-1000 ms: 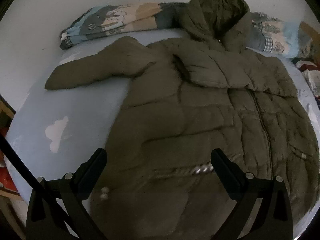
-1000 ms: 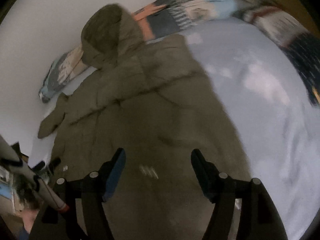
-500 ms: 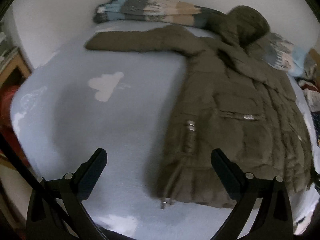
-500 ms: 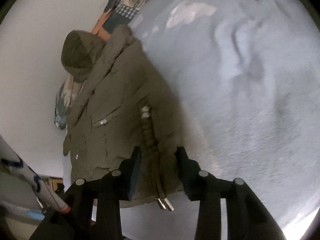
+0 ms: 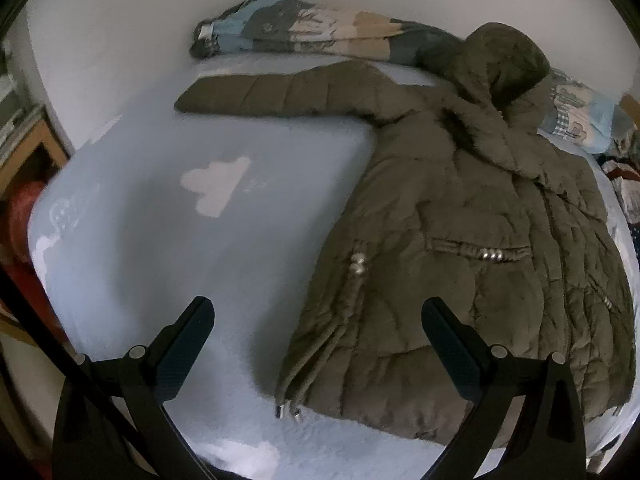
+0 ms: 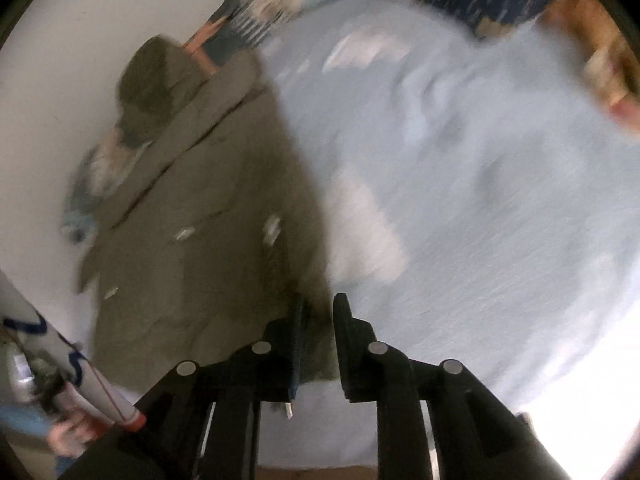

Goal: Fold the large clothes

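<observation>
Blue bed [image 5: 168, 248], olive jacket [image 6: 192, 264] hem between right fingers [image 6: 344, 344].

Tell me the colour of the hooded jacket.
Olive green; the hooded jacket shows best in the left wrist view.

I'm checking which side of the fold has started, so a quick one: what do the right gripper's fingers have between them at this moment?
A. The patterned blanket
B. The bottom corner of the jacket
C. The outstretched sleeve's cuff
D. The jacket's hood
B: in the right wrist view the right gripper has closed to a narrow gap on the bottom corner of the olive puffer jacket, far from its hood.
</observation>
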Demonstrator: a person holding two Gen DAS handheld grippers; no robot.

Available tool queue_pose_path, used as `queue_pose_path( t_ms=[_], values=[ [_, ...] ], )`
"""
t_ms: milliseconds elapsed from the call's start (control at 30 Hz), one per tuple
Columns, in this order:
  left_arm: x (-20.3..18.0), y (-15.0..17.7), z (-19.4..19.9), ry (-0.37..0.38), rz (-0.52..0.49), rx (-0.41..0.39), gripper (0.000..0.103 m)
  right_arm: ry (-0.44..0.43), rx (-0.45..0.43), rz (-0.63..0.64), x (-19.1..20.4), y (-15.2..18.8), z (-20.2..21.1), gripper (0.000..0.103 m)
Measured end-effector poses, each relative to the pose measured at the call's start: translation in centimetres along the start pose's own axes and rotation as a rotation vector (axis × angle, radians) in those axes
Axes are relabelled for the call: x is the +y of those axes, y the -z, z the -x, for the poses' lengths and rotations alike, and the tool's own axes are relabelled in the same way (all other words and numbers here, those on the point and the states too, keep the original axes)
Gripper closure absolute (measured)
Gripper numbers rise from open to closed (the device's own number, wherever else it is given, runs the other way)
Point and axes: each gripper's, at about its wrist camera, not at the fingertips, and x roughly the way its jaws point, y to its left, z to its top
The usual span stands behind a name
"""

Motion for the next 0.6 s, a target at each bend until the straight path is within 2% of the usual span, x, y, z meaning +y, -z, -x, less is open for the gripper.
queue_pose_path(
  t_ms=[100, 200, 333, 433, 500, 600],
  values=[
    [-1.8, -0.8, 0.2, 0.002, -0.022, -0.018, 0.000, 0.024, -0.121, 0.038, 1.9, -1.2, 2.5, 0.075],
    [-3.7, -2.1, 0.1, 0.021, -0.031, -0.017, 0.000, -0.069, -0.158, 0.116, 6.1, -2.4, 2.6, 0.074],
    [-7.0, -4.8, -0.2, 0.049, -0.052, -0.026, 0.000, -0.131, -0.121, 0.216, 13.0, -3.3, -0.4, 0.062],
    [-9.9, -6.6, -1.3, 0.014, -0.107, -0.063, 0.000, -0.159, -0.079, 0.275, 17.5, -3.8, -4.1, 0.062],
    [-11.8, -7.5, -3.2, -0.014, -0.144, -0.060, 0.000, -0.152, -0.042, 0.280, 19.5, -4.4, -6.8, 0.062],
    [-13.2, -8.1, -5.7, -0.014, -0.167, -0.031, 0.000, -0.121, 0.003, 0.287, 21.4, -5.1, -10.9, 0.062]
  ],
)
